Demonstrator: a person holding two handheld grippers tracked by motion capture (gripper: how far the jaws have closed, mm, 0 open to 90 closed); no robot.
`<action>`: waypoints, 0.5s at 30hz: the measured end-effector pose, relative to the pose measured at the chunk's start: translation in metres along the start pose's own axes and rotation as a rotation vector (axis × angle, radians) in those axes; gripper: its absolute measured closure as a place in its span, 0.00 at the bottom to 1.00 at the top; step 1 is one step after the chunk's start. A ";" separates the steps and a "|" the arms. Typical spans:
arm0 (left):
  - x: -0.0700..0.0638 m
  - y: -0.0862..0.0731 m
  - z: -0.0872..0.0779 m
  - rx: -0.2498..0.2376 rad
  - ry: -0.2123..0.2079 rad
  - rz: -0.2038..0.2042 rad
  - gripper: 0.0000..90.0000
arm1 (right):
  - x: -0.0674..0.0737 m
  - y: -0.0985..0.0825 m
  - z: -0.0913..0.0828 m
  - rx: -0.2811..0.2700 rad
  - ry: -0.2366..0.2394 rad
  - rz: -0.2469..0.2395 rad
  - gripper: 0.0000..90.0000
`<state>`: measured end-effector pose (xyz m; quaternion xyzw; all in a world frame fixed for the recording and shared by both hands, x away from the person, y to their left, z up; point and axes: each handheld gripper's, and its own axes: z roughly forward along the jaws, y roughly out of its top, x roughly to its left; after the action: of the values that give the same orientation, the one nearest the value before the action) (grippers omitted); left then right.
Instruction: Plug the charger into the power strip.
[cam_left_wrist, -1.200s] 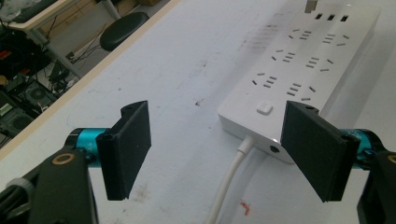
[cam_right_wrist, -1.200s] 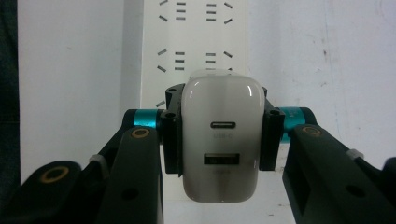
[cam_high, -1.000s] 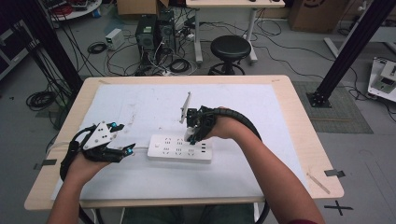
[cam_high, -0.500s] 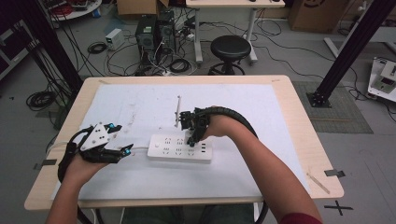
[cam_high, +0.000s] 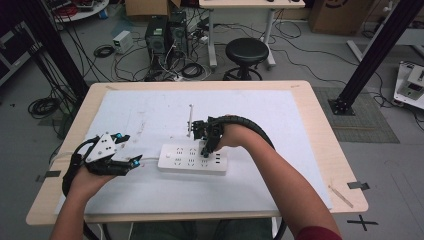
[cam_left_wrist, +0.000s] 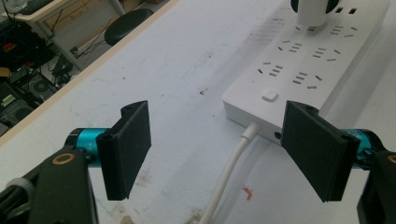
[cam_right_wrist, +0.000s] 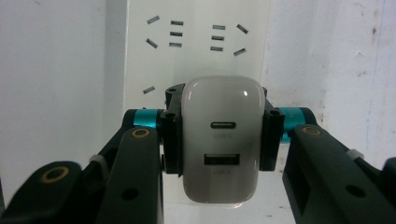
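Charger (cam_right_wrist: 220, 144): white, two ports on its face, clamped between the right gripper's (cam_right_wrist: 219, 140) jaws over the power strip (cam_high: 192, 159), at the strip's right part.
Power strip: white, lying on the white mat (cam_high: 150, 112), mid-table.
Left gripper (cam_left_wrist: 224, 149): jaws spread wide, holding nothing, straddling the strip's cord (cam_left_wrist: 229, 172) at its left end.
Table (cam_high: 320, 130): wooden rim around the mat.

A wooden table (cam_high: 320, 125) stands on grey floor (cam_high: 300, 55) (cables strewn about) near a black stool (cam_high: 247, 51).
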<state>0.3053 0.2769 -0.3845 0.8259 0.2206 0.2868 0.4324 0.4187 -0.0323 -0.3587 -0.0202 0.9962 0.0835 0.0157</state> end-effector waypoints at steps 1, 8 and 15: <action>0.000 0.000 0.000 0.001 0.001 0.000 0.27 | 0.000 0.001 0.001 0.003 -0.002 0.000 0.70; -0.001 0.003 0.004 -0.004 -0.001 0.008 0.27 | -0.001 0.009 0.011 0.054 0.008 0.018 0.71; -0.001 0.004 0.003 -0.003 -0.002 0.010 0.27 | 0.003 0.007 0.015 0.044 -0.011 0.032 0.71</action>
<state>0.3074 0.2724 -0.3824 0.8268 0.2154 0.2883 0.4322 0.4163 -0.0234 -0.3720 -0.0035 0.9979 0.0617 0.0202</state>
